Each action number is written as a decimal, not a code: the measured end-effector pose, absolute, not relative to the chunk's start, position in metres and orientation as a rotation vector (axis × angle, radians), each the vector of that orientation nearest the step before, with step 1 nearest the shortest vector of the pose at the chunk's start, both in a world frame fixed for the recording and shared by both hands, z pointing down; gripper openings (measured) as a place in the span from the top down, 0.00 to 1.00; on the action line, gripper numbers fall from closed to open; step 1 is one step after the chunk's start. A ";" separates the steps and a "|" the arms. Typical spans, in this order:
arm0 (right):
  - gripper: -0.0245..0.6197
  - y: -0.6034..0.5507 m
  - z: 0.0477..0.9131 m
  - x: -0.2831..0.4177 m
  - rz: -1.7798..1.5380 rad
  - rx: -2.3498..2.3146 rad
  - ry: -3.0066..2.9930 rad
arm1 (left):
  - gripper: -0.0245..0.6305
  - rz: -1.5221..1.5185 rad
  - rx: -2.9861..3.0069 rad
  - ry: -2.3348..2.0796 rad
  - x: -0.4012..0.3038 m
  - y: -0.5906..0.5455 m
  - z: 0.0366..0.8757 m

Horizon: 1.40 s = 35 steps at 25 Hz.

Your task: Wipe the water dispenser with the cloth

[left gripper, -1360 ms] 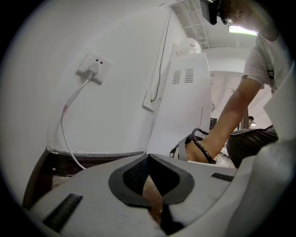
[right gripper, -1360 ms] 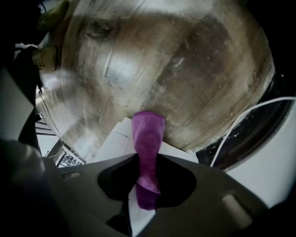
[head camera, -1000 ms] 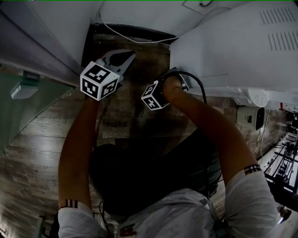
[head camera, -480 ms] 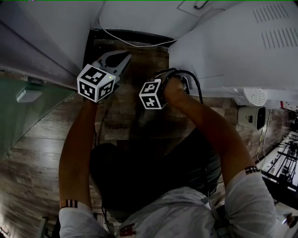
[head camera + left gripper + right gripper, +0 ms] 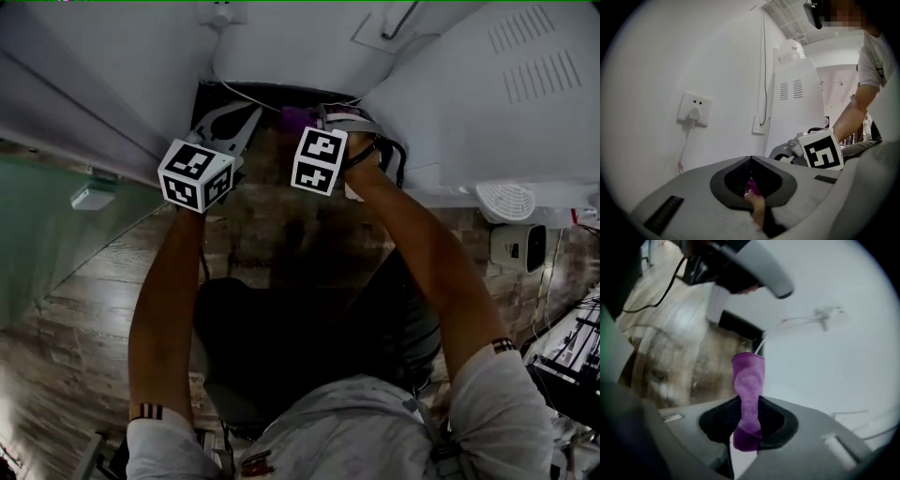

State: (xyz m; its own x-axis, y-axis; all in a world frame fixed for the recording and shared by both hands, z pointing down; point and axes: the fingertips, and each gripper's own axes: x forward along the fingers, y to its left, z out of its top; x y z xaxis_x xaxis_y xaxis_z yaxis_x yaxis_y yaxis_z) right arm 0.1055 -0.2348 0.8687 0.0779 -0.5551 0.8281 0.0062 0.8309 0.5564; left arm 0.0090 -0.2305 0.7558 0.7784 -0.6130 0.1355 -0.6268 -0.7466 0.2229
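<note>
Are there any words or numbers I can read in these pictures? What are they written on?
No text can be read for certain.
Faint print on the brown wood-look floor: too blurred to read.
Left gripper's black-and-white marker cube and right gripper's marker cube: square patterns, not letters.
Small dark label strip on the grey gripper body: too small to read.

Head view: high above arms (image 5: 164, 300), facing steeply down onto floor (image 5: 56, 309) left of dispenser (image 5: 487, 84); far off.
Left gripper view: low, left of dispenser, facing up at its vents (image 5: 790, 89) and wall (image 5: 656, 56); mid range.
Right gripper view: beside dispenser, facing wall foot and floor left of it; cloth (image 5: 749, 394) very near lens.
Shared: dispenser vents in head and left gripper views; cloth and floor in head and right gripper views.
</note>
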 end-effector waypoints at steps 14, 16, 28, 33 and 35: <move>0.81 -0.270 0.666 0.053 -0.349 1.029 -2.137 | 0.96 -0.064 2.755 -1.236 -0.017 -0.259 0.616; 0.81 -0.267 0.635 0.054 -0.300 1.077 -2.215 | 0.96 -0.078 2.746 -1.258 -0.016 -0.257 0.587; 0.81 -0.239 0.416 0.051 -0.196 1.146 -2.654 | 0.96 -0.094 2.811 -1.303 0.002 -0.232 0.400; 0.81 -0.221 0.338 0.074 -0.157 1.140 -2.790 | 0.96 -0.079 2.829 -1.352 0.027 -0.221 0.327; 0.81 -0.217 0.306 0.080 -0.105 1.153 -2.839 | 0.96 -0.101 2.812 -1.389 0.026 -0.218 0.296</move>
State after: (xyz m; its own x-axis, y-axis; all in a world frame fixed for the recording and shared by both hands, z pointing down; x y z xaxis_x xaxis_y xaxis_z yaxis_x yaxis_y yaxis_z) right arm 0.0801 -0.2170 0.3061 -0.7147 -0.6981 0.0441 -0.6929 0.7152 0.0914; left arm 0.0263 -0.2185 0.2963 0.6061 -0.7934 -0.0558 -0.7932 -0.6082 0.0323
